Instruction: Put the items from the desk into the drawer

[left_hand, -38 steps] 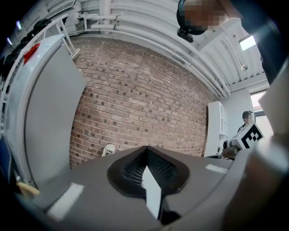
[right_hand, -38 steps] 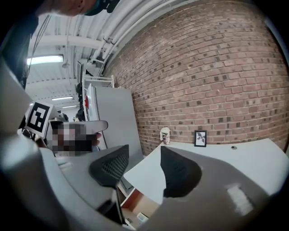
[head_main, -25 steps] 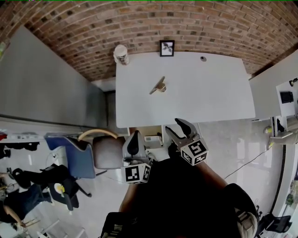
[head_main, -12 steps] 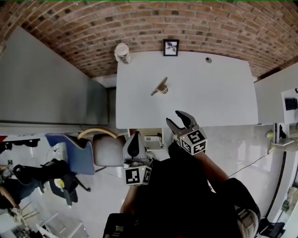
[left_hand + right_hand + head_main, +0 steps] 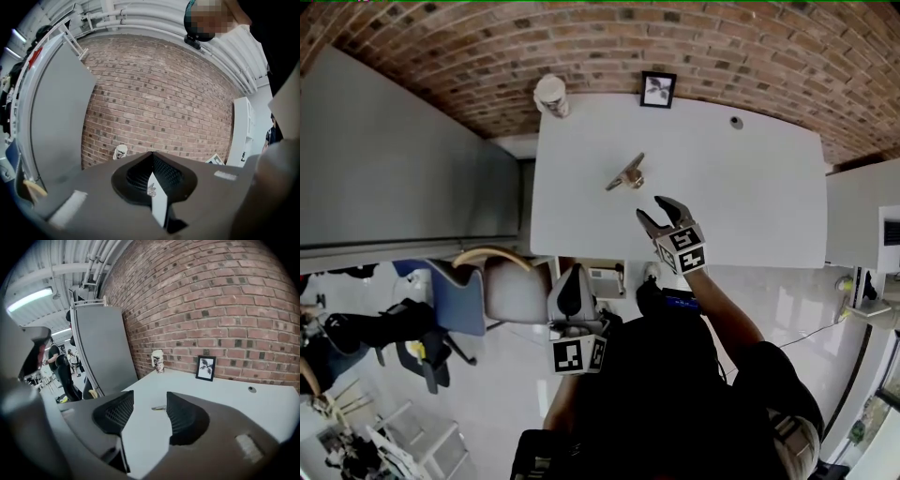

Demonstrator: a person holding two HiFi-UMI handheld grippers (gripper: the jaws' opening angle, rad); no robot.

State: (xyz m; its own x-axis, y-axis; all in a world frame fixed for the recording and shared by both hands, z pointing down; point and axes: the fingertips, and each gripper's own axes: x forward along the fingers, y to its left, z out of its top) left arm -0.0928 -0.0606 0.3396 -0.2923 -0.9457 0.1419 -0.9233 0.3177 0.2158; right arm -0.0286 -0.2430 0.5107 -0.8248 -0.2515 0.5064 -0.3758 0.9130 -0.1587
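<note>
The left gripper [image 5: 571,287] hangs off the desk's [image 5: 750,187] near edge, beside a chair [image 5: 508,292], with its jaws pressed together on nothing. A cup [image 5: 550,95] stands at the desk's back left corner. A small metal item [image 5: 627,174] lies left of centre. The right gripper [image 5: 654,210] hovers near it, jaws apart and empty. A frame [image 5: 657,89] stands at the back edge.

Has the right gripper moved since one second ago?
Yes. The right gripper has moved forward, from short of the desk's near edge to above the desk, closer to the small metal item; its jaws stand open.
</note>
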